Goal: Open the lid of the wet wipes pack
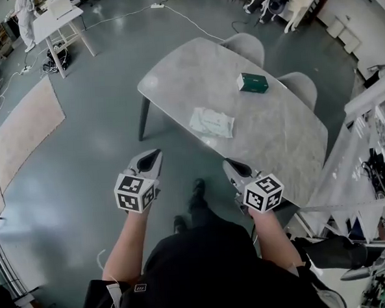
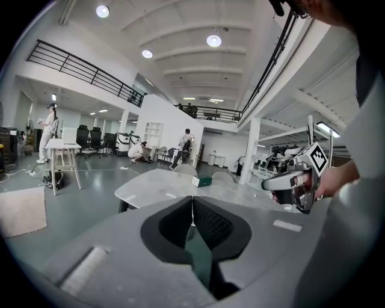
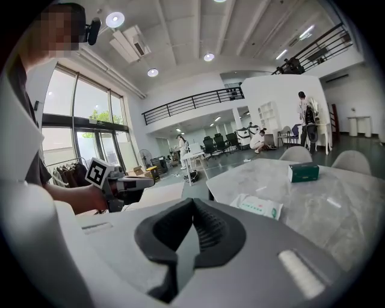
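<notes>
A white wet wipes pack (image 1: 211, 122) lies flat near the front edge of the grey marble table (image 1: 174, 73), lid closed. Both grippers hover short of the table, over the floor. My left gripper (image 1: 155, 154) is to the pack's lower left and my right gripper (image 1: 229, 163) is just below it. In the left gripper view the left gripper (image 2: 192, 200) has its jaws together with nothing between them. The right gripper (image 3: 192, 202) is likewise shut and empty, with the pack (image 3: 257, 206) ahead and to its right.
A green box (image 1: 252, 82) sits at the table's far side. Two grey chairs (image 1: 248, 46) stand behind the table. A white desk (image 1: 57, 21) and a rug (image 1: 25, 124) are at the left. Cluttered shelving (image 1: 374, 152) stands at the right.
</notes>
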A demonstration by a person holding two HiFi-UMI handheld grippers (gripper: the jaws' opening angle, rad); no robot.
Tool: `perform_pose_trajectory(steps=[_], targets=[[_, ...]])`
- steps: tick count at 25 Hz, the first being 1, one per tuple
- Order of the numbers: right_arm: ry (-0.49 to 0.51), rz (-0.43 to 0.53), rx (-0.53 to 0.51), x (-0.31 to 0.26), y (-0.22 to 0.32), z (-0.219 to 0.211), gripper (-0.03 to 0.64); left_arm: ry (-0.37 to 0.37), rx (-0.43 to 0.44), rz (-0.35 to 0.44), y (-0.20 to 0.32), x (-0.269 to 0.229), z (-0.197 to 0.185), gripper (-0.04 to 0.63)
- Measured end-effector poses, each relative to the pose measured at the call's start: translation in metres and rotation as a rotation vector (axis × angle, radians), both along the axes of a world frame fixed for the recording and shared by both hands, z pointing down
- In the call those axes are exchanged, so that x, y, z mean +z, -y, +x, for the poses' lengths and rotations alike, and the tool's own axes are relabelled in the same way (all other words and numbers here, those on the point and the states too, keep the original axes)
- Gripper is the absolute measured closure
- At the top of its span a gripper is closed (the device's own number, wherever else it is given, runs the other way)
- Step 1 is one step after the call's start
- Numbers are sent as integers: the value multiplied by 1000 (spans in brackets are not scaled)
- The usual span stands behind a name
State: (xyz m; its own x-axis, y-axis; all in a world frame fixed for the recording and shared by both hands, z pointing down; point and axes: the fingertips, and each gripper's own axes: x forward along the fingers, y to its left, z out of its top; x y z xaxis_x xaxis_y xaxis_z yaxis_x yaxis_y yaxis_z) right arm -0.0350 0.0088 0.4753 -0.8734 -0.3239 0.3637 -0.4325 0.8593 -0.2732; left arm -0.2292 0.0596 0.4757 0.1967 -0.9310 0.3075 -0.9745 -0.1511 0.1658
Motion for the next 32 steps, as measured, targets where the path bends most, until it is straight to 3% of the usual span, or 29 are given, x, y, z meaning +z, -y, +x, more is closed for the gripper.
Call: perform_pose_trajectory(steps=[7,17,24,32], targets=[[8,-40,16,20,72,-10,615,33,28,-38,63,6,-2,583],[11,-107,2,46,206,-21,615,82,61,-99,199,4,1,583],[-25,-134,-48,68,237,-24,615,96,100,-114,254,8,20,583],[-105,-165,18,98,248,-26,614,95,265,-185,277,34,48,581]])
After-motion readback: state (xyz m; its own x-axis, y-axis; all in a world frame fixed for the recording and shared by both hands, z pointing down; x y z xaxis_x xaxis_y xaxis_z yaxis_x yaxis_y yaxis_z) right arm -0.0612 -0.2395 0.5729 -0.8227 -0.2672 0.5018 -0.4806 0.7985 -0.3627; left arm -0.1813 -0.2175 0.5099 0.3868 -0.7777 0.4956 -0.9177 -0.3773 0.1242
